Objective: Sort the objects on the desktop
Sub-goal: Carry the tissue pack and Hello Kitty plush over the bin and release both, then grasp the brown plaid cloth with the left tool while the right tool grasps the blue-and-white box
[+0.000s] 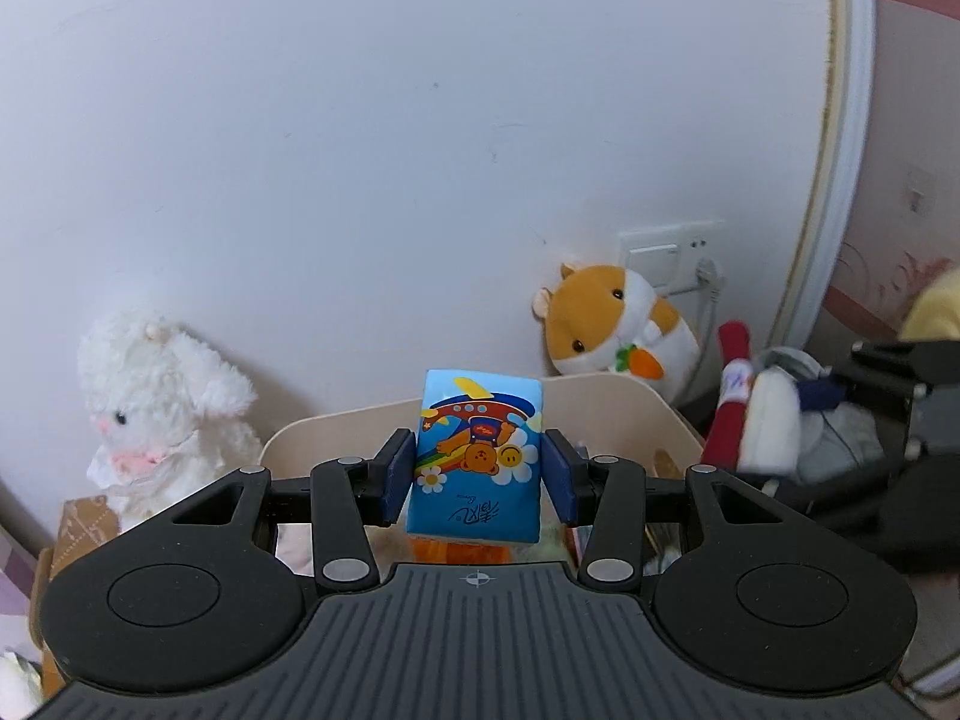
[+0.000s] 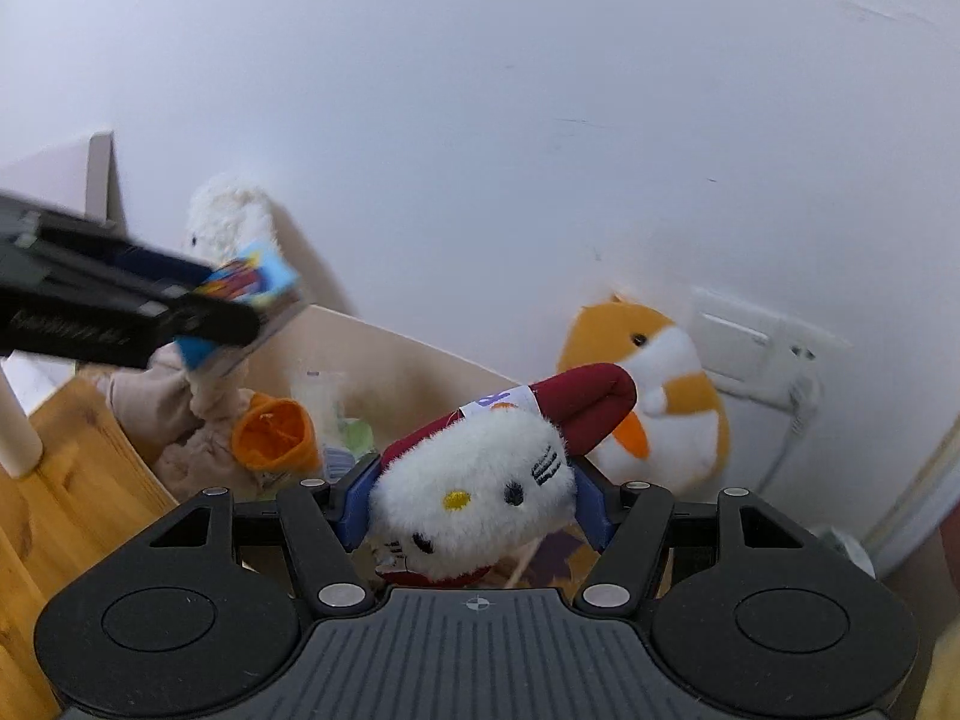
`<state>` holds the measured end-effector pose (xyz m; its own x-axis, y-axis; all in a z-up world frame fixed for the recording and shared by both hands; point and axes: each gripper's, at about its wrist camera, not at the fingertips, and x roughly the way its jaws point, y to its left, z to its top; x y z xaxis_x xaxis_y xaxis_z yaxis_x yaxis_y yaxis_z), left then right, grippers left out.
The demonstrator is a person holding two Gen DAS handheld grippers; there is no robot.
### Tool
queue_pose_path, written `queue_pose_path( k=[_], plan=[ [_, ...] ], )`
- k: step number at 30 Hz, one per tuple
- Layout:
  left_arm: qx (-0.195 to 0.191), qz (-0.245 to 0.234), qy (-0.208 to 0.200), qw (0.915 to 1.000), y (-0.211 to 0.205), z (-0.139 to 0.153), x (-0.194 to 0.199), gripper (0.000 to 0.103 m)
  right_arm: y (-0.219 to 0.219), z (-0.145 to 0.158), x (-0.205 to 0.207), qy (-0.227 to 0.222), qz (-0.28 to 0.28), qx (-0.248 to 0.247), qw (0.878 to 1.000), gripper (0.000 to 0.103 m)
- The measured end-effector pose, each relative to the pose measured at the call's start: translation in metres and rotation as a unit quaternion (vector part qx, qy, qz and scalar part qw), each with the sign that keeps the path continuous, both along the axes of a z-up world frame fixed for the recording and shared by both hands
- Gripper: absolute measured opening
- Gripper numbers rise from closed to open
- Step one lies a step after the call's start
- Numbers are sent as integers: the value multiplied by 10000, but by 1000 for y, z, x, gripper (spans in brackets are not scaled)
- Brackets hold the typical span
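bin [image 1: 606, 402] beige, below/ahead of both grippers, stuff already in | R gripper [image 2: 474, 507] clenched on cat plush [image 2: 474, 510] at the head; I'd judge soft, light, squashy, hold mid-head | L gripper [image 1: 477, 477] clamps tissue pack [image 1: 477, 450] by long sides above bin; light, crushable, film prob slick, keep squeeze gentle

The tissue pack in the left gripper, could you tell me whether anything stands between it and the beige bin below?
Nothing visible does. The tissue pack, clamped in the left gripper, hangs above the beige bin, whose top is open. The right gripper, holding the cat plush, is off to the side.
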<state>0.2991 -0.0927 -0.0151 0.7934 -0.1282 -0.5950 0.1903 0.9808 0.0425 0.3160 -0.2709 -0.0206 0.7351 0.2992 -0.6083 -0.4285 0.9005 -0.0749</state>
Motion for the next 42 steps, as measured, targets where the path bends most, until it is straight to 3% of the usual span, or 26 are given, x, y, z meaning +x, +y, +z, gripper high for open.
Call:
queue_pose_path(
  k=[6, 13, 17, 23, 25, 32, 42],
  plan=[
    [-197, 392, 498, 9978, -6, -25, 37, 47, 23, -19, 22, 179, 284, -167, 9993, 62],
    [-30, 523, 790, 9955, -9, -49, 57, 49, 34, -43, 39, 537, 607, -317, 9962, 64],
    [152, 460, 635, 9968, -10, -49, 50, 67, 33, -46, 36, 563, 712, -388, 9951, 72],
    [281, 306, 483, 9980, -7, -40, 37, 74, 27, -37, 28, 463, 687, -336, 9960, 79],
    [250, 260, 482, 9982, -5, -35, 29, 77, 22, -32, 23, 419, 619, -268, 9968, 88],
    [171, -20, 551, 9983, 1, -24, -8, 81, 2, -18, 0, 258, 397, -31, 9989, 103],
    [424, -649, 1173, 9901, 6, -53, -67, 81, -18, -40, -39, 756, -131, 239, 9968, 103]
  ],
)
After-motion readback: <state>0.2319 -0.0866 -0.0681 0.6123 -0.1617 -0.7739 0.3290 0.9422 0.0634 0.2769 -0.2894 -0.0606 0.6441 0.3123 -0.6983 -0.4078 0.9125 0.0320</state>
